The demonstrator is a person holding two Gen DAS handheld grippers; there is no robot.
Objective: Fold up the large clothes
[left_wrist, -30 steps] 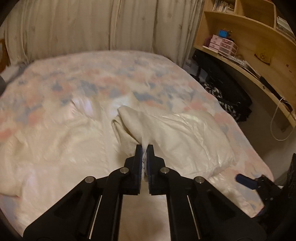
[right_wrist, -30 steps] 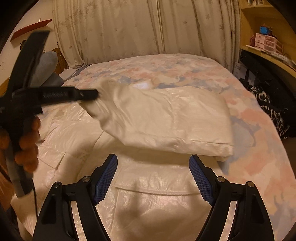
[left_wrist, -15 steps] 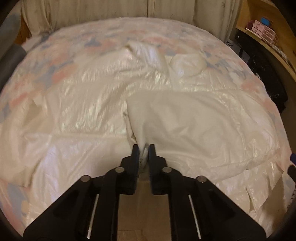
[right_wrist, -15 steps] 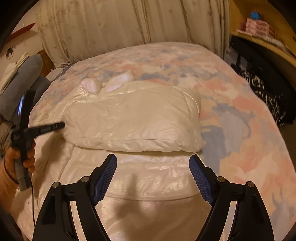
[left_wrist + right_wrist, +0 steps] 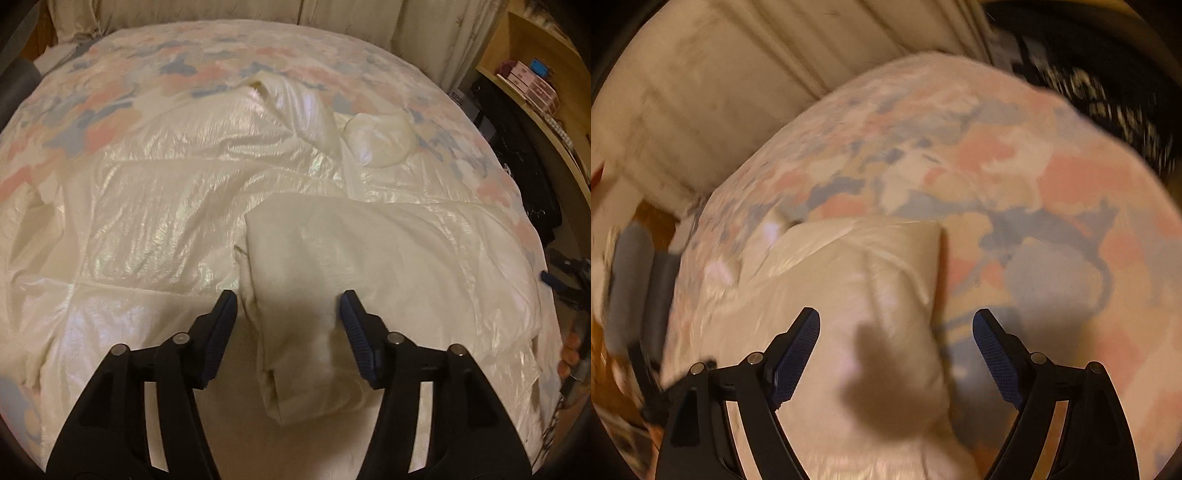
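A large shiny cream quilted coat (image 5: 155, 206) lies spread on the bed. Its right side is folded over onto the body as a matte flap (image 5: 332, 251). My left gripper (image 5: 286, 308) is open and empty, its blue-padded fingers on either side of the flap's near corner. In the blurred right wrist view the coat (image 5: 849, 280) fills the lower left. My right gripper (image 5: 895, 332) is open and empty above the coat's right edge.
The bed has a pastel pink and blue patterned cover (image 5: 221, 62), also in the right wrist view (image 5: 1015, 192). Cream curtains (image 5: 757, 55) hang behind. A wooden shelf unit (image 5: 535, 74) and dark bags (image 5: 517, 147) stand to the right of the bed.
My left gripper has opened and let go of the coat's flap, which now lies folded on the coat. My right gripper has swung right and tilted, staying open.
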